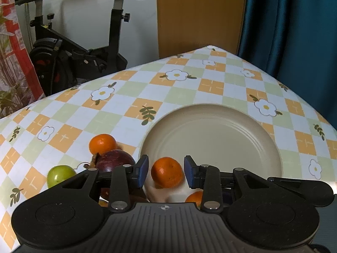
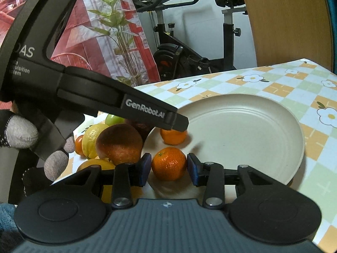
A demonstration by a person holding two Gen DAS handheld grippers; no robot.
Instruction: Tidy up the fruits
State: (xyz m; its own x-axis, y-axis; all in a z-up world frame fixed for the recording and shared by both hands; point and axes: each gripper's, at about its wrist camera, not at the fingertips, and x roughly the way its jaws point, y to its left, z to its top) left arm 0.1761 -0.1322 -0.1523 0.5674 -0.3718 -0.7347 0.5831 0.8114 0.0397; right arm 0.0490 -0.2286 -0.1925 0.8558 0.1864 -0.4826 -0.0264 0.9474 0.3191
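A cream plate [image 1: 221, 126] [image 2: 248, 126] lies on the checkered tablecloth. In the left wrist view, a tangerine [image 1: 166, 171] rests at the plate's near-left rim between the blue pads of my left gripper [image 1: 166, 171]. A thin gap shows on each side of it, so the jaws are open. From the right wrist view that gripper [image 2: 179, 126] reaches in from the left over the same tangerine [image 2: 173, 137]. My right gripper [image 2: 169, 169] is shut on a second tangerine [image 2: 168, 163] just above the plate's near edge, with both pads touching it. That fruit [image 1: 194, 197] is partly hidden in the left wrist view.
Left of the plate lies a pile of fruit: a tangerine [image 1: 102, 143], a purple fruit [image 1: 114, 161], a green fruit [image 1: 60, 175], a lemon [image 2: 92, 139] and a brown-orange fruit [image 2: 120, 145]. A gloved hand [image 2: 21, 132] holds the left gripper. An exercise bike [image 2: 189, 54] stands beyond the table's far edge.
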